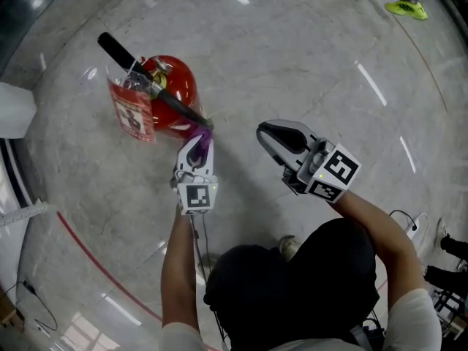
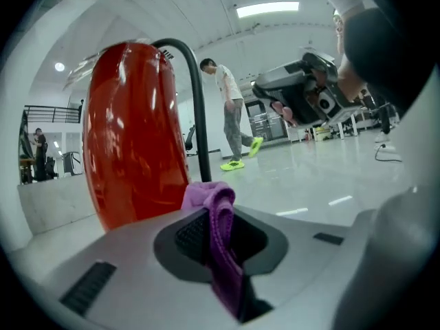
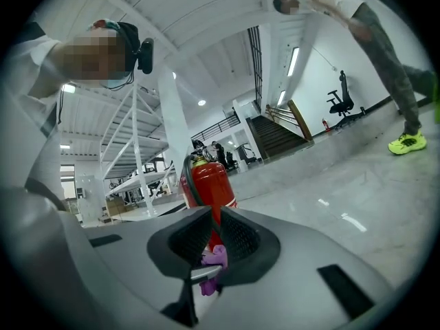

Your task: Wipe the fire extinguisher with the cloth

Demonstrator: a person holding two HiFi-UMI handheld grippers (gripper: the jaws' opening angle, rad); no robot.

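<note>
A red fire extinguisher stands on the marble floor, with a black hose and a printed tag hanging from its top. My left gripper is shut on a purple cloth, just beside the extinguisher's near right side. From the left gripper view the red body fills the left, close behind the cloth pinched in the left gripper. My right gripper hovers to the right, apart from the extinguisher. Its jaws stand a narrow slit apart and hold nothing; the right gripper points at the extinguisher.
A person in yellow-green shoes walks at the far side. A white object sits at the left edge. A red line curves across the floor, and cables lie at the right.
</note>
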